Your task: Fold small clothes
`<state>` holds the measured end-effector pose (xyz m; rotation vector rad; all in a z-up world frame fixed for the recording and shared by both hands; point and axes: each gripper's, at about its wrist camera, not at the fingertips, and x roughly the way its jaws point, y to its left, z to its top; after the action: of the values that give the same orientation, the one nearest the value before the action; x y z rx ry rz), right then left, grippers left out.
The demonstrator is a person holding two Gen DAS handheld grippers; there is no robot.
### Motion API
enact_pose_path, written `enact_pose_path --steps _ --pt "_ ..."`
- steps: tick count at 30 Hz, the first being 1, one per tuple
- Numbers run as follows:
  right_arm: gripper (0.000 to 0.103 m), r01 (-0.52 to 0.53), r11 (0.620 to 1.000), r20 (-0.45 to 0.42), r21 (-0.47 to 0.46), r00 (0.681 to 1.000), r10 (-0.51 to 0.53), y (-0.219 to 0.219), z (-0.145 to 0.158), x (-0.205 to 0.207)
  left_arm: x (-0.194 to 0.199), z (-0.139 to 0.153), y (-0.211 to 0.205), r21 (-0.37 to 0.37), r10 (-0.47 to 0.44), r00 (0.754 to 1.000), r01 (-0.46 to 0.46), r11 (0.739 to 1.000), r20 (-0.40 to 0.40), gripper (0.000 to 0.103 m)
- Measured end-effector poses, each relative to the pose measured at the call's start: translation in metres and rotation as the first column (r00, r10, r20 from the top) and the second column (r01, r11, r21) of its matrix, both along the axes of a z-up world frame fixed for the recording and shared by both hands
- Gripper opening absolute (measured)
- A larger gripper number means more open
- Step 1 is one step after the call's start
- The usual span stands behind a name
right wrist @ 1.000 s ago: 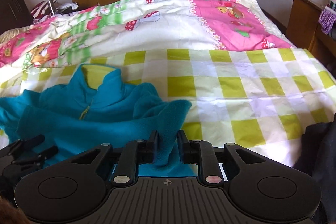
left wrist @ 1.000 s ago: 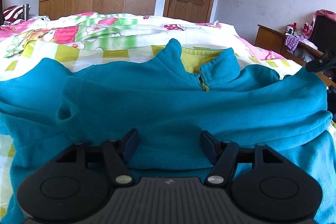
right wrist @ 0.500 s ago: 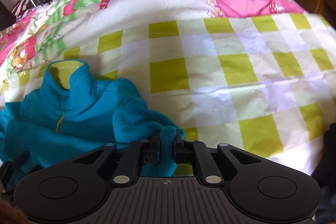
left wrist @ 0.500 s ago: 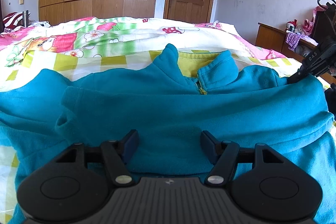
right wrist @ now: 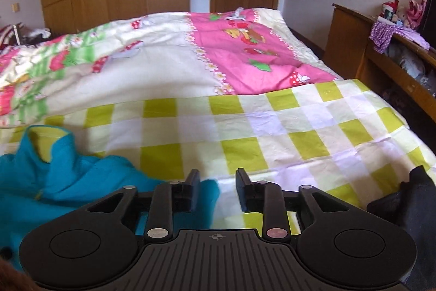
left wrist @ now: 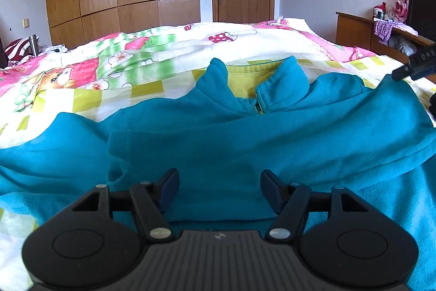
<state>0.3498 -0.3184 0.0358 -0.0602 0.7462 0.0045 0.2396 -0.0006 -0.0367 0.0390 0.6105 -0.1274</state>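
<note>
My left matte-black plastic two-finger gripper (left wrist: pixel 220 188): ribbed grey-black centre plate, two round side discs, silver pivot screws, dark blue pads (left wrist: pixel 169 186). My right matte-black gripper (right wrist: pixel 217 188): identical, one pinkish screw.

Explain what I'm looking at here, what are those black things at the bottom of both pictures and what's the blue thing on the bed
The black shapes are two hand-held grasping tools; a person holds one in each hand, and each carries a wide-angle camera looking forward along its two fingers. So one picture is from the left tool, the other from the right tool. The blue thing is a small teal fleece jacket with a yellow-lined collar, lying on a green-checked sheet, with one sleeve laid across its front. A pink cartoon quilt lies farther back. Both tools are open and neither holds anything: the left one hangs just above the jacket, the right one beside the jacket's edge, over the sheet.
</note>
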Motion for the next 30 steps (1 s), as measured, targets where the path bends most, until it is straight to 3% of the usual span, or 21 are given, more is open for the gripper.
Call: enact_pose_path --steps 1,3,5,7,9,10,13,15,20,23,25,26,27,30 --pt "0.067 -0.001 1.0 0.013 -0.016 1.0 0.001 0.001 -0.005 -0.008 0.001 -0.001 0.001 -0.009 0.005 1.0 -0.005 1.0 -0.007 0.078" --pt "0.066 -0.012 1.0 -0.014 0.01 1.0 0.012 -0.002 -0.02 -0.014 0.002 -0.002 0.002 -0.009 0.01 1.0 -0.01 1.0 -0.018 0.078" --pt "0.063 -0.015 0.993 -0.142 0.119 0.989 0.032 -0.007 -0.04 -0.007 0.003 0.0 0.001 0.015 0.004 1.0 -0.003 1.0 -0.011 0.078" --pt "0.011 0.011 0.983 -0.187 0.184 0.982 0.024 -0.014 -0.049 0.003 0.005 0.003 0.0 0.065 0.009 1.0 -0.009 0.998 -0.004 0.078" --pt "0.011 0.057 0.972 -0.183 0.228 0.983 -0.015 -0.024 -0.044 0.015 0.008 0.003 0.0 0.12 0.011 1.0 -0.008 0.993 -0.022 0.078" --pt "0.009 0.071 0.975 -0.166 0.209 0.985 -0.036 -0.025 -0.041 0.019 0.012 -0.002 -0.002 0.159 0.005 0.997 0.006 0.987 -0.071 0.078" --pt "0.014 0.084 0.988 -0.208 0.132 0.977 -0.055 -0.021 -0.052 0.029 0.004 -0.005 0.0 0.182 -0.008 0.997 0.022 0.983 -0.074 0.079" --pt "0.023 0.088 0.988 -0.15 0.13 0.986 -0.068 -0.021 -0.048 0.015 -0.005 -0.001 0.004 0.192 -0.003 0.998 0.016 0.981 -0.066 0.079" --pt "0.026 0.049 0.994 0.013 0.094 0.999 -0.051 -0.02 -0.017 -0.043 -0.026 0.004 0.026 0.215 0.035 0.997 -0.02 0.976 -0.068 0.079" --pt "0.028 -0.097 0.995 0.089 0.03 0.992 0.094 0.011 -0.004 -0.08 -0.04 0.004 0.048 0.183 0.084 0.994 -0.07 0.981 -0.071 0.079" --pt "0.043 -0.218 0.975 0.118 -0.039 0.968 0.222 0.045 -0.005 -0.096 -0.045 0.0 0.06 0.179 0.122 0.988 -0.104 0.978 -0.095 0.079" --pt "0.046 -0.271 0.961 0.126 -0.047 0.953 0.275 0.059 -0.01 -0.099 -0.048 -0.002 0.065 0.169 0.129 0.987 -0.111 0.979 -0.098 0.079" --pt "0.047 -0.31 0.949 0.108 -0.051 0.943 0.314 0.072 -0.018 -0.098 -0.052 -0.002 0.071 0.155 0.132 0.986 -0.115 0.981 -0.101 0.079" --pt "0.046 -0.323 0.934 -0.073 -0.154 0.946 0.315 0.097 -0.059 -0.077 -0.059 0.001 0.085 0.139 0.142 0.983 -0.126 0.982 -0.113 0.079"
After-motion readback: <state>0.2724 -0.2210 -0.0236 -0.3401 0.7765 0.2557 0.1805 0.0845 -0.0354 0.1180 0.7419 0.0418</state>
